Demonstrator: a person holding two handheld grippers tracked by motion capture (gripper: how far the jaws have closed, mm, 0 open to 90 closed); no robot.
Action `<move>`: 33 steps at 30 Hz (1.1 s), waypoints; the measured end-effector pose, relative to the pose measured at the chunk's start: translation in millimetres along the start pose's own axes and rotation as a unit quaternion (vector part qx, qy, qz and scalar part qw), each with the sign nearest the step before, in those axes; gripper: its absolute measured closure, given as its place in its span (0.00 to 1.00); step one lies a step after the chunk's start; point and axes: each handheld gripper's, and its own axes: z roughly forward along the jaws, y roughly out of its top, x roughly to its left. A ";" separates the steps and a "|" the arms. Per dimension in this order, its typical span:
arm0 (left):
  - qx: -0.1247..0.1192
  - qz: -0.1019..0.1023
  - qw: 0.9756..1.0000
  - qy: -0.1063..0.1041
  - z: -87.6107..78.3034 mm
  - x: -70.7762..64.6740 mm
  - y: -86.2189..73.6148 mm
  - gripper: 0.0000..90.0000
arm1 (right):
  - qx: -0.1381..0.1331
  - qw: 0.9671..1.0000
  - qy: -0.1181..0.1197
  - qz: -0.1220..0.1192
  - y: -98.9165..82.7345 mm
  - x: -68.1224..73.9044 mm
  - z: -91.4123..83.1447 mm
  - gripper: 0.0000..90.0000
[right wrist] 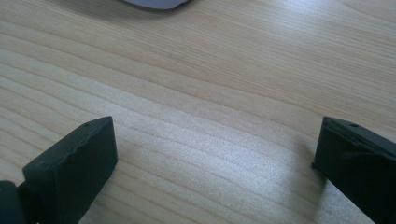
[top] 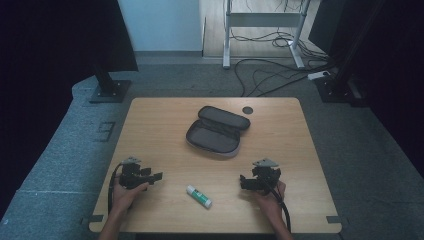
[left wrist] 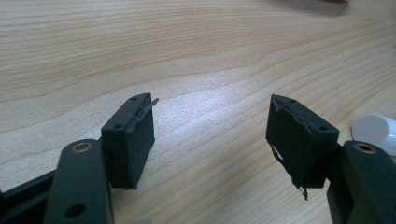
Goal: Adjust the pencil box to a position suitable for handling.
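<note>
An open grey pencil case [top: 218,131] lies at the middle of the wooden table [top: 285,145], its lid folded back. A white glue stick [top: 199,196] with a green label lies near the front edge, between my two grippers. My left gripper [top: 156,177] rests on the table at front left, pointing right toward the glue stick. Its jaws stand open over bare wood [left wrist: 212,116], with the glue stick's white cap [left wrist: 376,133] just to their right. My right gripper [top: 243,181] sits at front right, also open with nothing between its jaws [right wrist: 217,135].
A small black round disc [top: 247,110] lies on the table behind the pencil case. Beyond the table are a black stand base [top: 110,90], a white desk frame [top: 262,30] and loose cables [top: 280,75] on the grey floor.
</note>
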 end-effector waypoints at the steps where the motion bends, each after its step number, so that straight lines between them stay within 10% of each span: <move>1: 0.000 0.000 1.000 0.001 0.0 -0.1 0.2 0.36 | 0.000 1.000 0.000 0.000 0.0 0.0 0.0 0.00; 22: -0.048 -0.016 0.998 0.027 -18.8 -11.9 14.6 0.37 | -0.012 1.000 -0.006 0.007 -6.5 -4.7 -9.2 0.13; 33: -0.052 -0.017 0.998 0.015 7.7 -31.2 42.6 0.38 | -0.032 0.999 0.024 0.030 -5.4 -22.8 -24.9 0.26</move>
